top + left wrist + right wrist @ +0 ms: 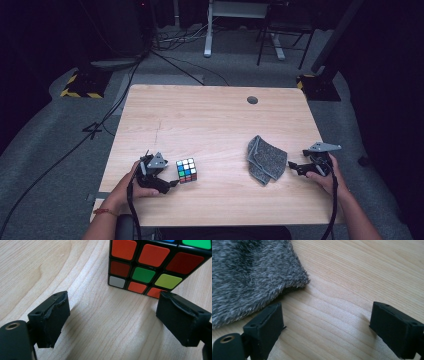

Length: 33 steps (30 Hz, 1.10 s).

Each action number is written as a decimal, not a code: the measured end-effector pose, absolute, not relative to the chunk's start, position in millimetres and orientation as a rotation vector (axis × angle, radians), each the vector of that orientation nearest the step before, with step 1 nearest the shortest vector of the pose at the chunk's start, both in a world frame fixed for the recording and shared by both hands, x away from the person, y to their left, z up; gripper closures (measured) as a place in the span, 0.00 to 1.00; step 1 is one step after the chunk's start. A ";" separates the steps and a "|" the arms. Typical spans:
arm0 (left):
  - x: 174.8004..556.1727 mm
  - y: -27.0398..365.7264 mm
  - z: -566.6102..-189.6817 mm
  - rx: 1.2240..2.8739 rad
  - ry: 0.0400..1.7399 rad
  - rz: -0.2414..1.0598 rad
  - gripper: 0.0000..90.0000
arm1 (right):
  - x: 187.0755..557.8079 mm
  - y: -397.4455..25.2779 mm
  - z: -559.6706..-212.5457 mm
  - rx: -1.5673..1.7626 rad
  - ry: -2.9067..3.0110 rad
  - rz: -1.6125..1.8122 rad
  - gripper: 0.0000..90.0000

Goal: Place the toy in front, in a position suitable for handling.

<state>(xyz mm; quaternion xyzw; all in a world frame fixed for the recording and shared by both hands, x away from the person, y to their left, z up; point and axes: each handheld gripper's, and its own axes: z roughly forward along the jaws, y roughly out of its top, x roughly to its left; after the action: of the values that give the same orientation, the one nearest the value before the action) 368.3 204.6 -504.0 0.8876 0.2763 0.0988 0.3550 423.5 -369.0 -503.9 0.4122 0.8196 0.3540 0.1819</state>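
Observation:
A scrambled puzzle cube (186, 170) sits on the wooden table (210, 120) near its front left. My left gripper (172, 184) rests just left of the cube, low on the table and open. In the left gripper view the cube (152, 267) stands a little beyond the two wide-apart jaws, with nothing between them. A folded grey fuzzy cloth (266, 159) lies at the front right. My right gripper (291, 166) is open beside the cloth's right edge. In the right gripper view the cloth (249, 275) fills the upper left, its edge just beyond the left jaw.
A round cable hole (252, 100) sits near the table's far edge. Bare wood spreads across the middle and back of the table. Beyond it are grey carpet, cables, a desk frame (208, 30) and yellow-striped stand bases (80, 85).

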 end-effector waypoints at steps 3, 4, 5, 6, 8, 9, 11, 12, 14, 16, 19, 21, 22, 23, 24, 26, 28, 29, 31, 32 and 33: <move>368.0 204.5 -503.9 2.294 0.717 0.257 0.14 | 423.7 -369.4 -503.8 1.159 2.317 0.997 0.13; 368.0 204.5 -503.9 2.294 0.717 0.257 0.14 | 423.7 -369.4 -503.8 1.159 2.317 0.997 0.13; 367.9 204.5 -503.9 2.293 0.719 0.257 0.14 | 423.9 -369.9 -503.8 1.153 2.321 0.997 0.13; 367.9 204.5 -503.9 2.293 0.719 0.257 0.14 | 424.0 -370.0 -503.7 1.151 2.323 0.997 0.13; 367.7 204.4 -503.9 2.292 0.722 0.259 0.14 | 424.3 -370.1 -503.1 1.151 2.332 0.992 0.12; 367.7 204.4 -504.0 2.292 0.722 0.258 0.14 | 424.7 -370.1 -502.8 1.147 2.337 0.990 0.13; 367.7 204.4 -504.0 2.292 0.722 0.258 0.14 | 425.2 -370.2 -501.2 1.147 2.355 0.972 0.14; 368.1 204.5 -504.0 2.294 0.717 0.257 0.14 | 424.8 -370.3 -499.9 1.142 2.370 0.973 0.18; 368.2 204.5 -504.0 2.294 0.716 0.256 0.14 | 423.7 -370.2 -498.0 1.137 2.384 0.983 0.21; 368.1 204.5 -504.0 2.294 0.716 0.257 0.14 | 422.4 -368.4 -494.2 1.116 2.389 0.991 0.20; 367.6 204.6 -504.0 2.292 0.720 0.259 0.14 | 418.5 -366.2 -481.0 1.075 2.363 1.075 0.23; 367.7 204.7 -504.0 2.292 0.720 0.259 0.14 | 415.5 -362.0 -472.2 1.050 2.346 1.119 0.24; 367.8 204.7 -504.0 2.292 0.719 0.258 0.14 | 414.4 -359.0 -469.6 1.032 2.345 1.126 0.25; 368.0 204.6 -504.1 2.292 0.718 0.257 0.14 | 412.5 -352.8 -465.5 0.992 2.346 1.126 0.26; 368.4 204.6 -504.1 2.292 0.715 0.255 0.14 | 411.1 -347.3 -462.7 0.956 2.348 1.130 0.29; 368.5 204.5 -504.0 2.293 0.716 0.255 0.14 | 409.8 -336.1 -459.7 0.907 2.359 1.142 0.34; 368.5 204.6 -504.0 2.293 0.716 0.255 0.14 | 410.2 -330.3 -460.2 0.895 2.368 1.132 0.38; 368.5 204.6 -504.0 2.293 0.716 0.255 0.14 | 410.9 -326.1 -461.5 0.889 2.377 1.117 0.39; 368.4 204.6 -504.1 2.292 0.716 0.255 0.14 | 416.7 -311.2 -472.5 0.880 2.421 1.083 0.41; 368.4 204.7 -504.0 2.294 0.714 0.257 0.14 | 418.2 -306.9 -476.2 0.873 2.441 1.062 0.41; 368.4 204.7 -504.0 2.294 0.714 0.257 0.14 | 418.2 -306.9 -476.2 0.873 2.441 1.062 0.41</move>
<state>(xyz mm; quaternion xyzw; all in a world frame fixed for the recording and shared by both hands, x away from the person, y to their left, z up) 368.4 204.7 -504.0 0.8876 0.2764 0.0993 0.3548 418.2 -306.9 -476.2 0.3072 0.8588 0.3735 0.1691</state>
